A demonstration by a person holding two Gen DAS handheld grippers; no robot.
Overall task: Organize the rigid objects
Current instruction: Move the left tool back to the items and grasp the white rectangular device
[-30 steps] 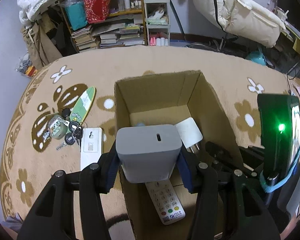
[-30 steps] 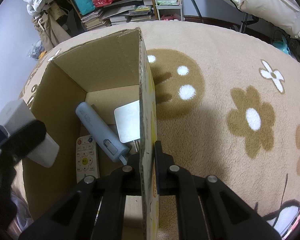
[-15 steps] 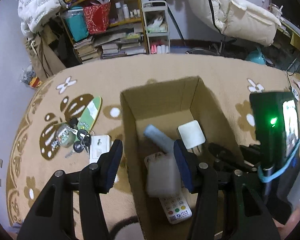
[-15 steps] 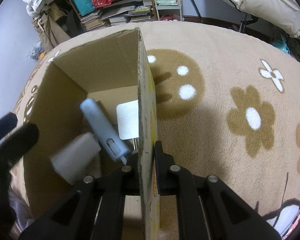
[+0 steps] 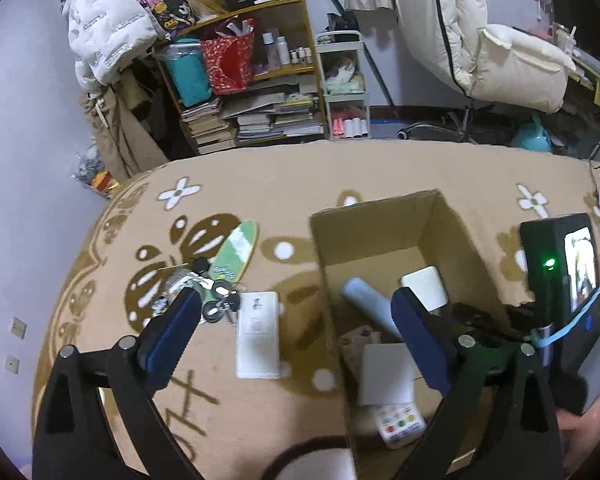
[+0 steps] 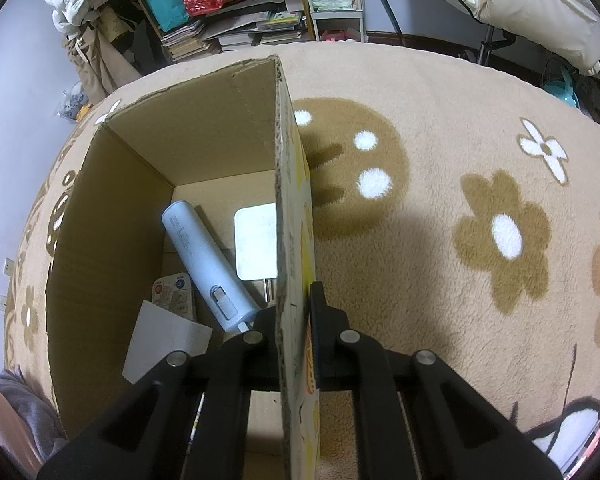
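Left wrist view: left gripper [image 5: 296,320] spread wide and empty, poised above the left wall of the box [image 5: 328,280], one pad [image 5: 172,332] over the rug [image 5: 380,176], the other over the box interior. Just ahead of the left pad, outside the box: white card [image 5: 258,334] flat on the rug, long axis running away from the camera; key bunch [image 5: 216,304] touching its far left corner; green board [image 5: 236,252] beyond, angled up to the right. Likely next pick: the card, nearest and lying nearly in line with the fingers, so a small shift left and down called for. Left gripper plainly the nearer one; right busy at the box. Inside the box: grey block [image 5: 386,374] lying across a remote [image 5: 398,426], blue tube [image 5: 370,306] slanting toward the far left corner, white adapter [image 5: 424,288] by the right wall.

Right wrist view: right gripper [image 6: 294,320] clamped on the right wall of the box [image 6: 288,208], one finger inside, one outside, steadying it upright. Contents seen from above: blue tube [image 6: 204,264] diagonal, its far end toward the back wall; adapter [image 6: 256,244] tight against the gripped wall, prongs toward the camera; remote [image 6: 172,294] partly under the tube and under the grey block [image 6: 164,340] at the near left. Floor at the far left still bare, room judged ample for the three pieces left on the rug.
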